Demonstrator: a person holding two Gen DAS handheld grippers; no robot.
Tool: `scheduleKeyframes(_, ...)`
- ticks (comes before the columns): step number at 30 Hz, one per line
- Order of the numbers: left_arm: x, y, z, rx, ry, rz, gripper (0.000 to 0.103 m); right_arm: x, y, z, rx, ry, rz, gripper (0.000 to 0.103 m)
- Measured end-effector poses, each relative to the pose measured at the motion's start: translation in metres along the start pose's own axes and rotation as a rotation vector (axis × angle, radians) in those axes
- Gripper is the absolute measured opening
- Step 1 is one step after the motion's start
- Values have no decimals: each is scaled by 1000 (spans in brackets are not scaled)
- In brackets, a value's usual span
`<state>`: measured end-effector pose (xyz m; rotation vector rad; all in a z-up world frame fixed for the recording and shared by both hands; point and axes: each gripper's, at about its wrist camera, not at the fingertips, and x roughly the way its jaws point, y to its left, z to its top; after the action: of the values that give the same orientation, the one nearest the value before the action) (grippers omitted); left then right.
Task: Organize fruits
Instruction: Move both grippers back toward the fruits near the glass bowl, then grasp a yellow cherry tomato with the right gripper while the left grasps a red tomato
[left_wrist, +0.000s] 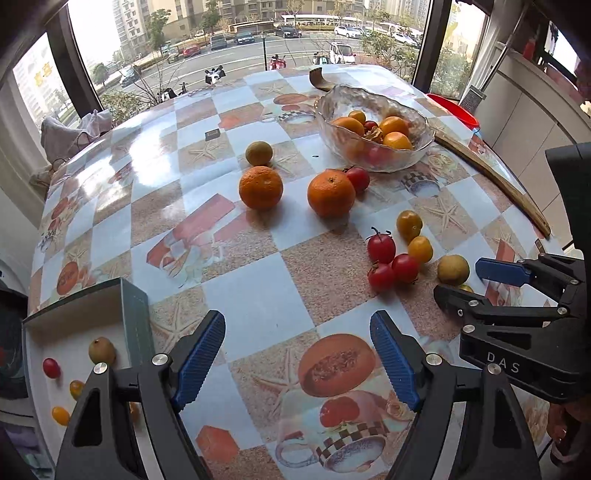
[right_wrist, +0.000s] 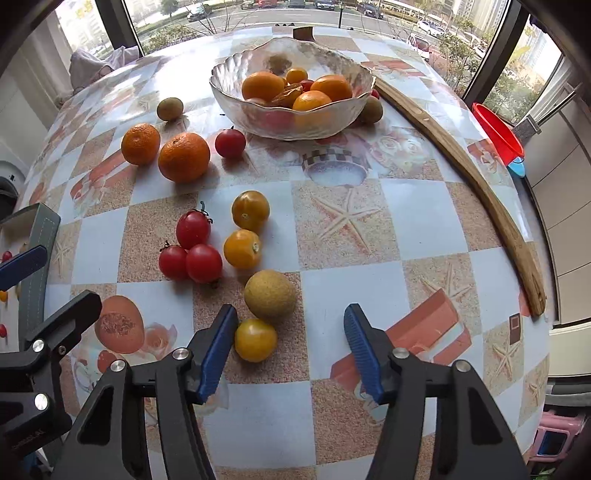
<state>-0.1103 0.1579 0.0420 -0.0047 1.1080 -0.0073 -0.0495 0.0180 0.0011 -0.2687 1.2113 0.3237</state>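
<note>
Nearest the right wrist camera, the right gripper stands wide, holding nothing, a yellow tomato just inside its left finger. Left gripper likewise wide and unloaded above bare tablecloth. Near left, a grey box contains small fruits. Beyond the yellow tomato: a tan round fruit, then three red tomatoes clustered and touching. Farther, two oranges side by side. Far centre, a glass bowl holds oranges and tomatoes
</note>
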Motion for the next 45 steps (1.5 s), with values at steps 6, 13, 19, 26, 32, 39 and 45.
scheduleKeyframes(6, 19, -20, 14, 46, 12, -39, 81, 0, -24, 4, 8, 2, 50, 31)
scheduleKeyframes(13, 36, -40, 17, 104, 39, -75, 75, -2, -42, 2, 26, 12, 137, 29)
scheduleKeyframes(19, 37, -54, 21, 164, 32, -86, 57, -4, -49, -4, 48, 18, 201, 30)
scheduleKeyframes(26, 31, -57, 20, 170, 30, -108, 20, -9, -48, -9, 55, 27, 226, 16)
scheduleKeyframes(32, 31, -48, 17, 105, 42, -142, 20, -13, -52, -16, 78, 13, 244, 20)
scheduleKeyframes(39, 32, -52, 16, 124, 31, -123, 20, -17, -44, -36, 10, 6, 205, 35)
scheduleKeyframes(45, 30, -48, 17, 94, 37, -146, 20, -15, -48, -33, 59, 26, 222, 16)
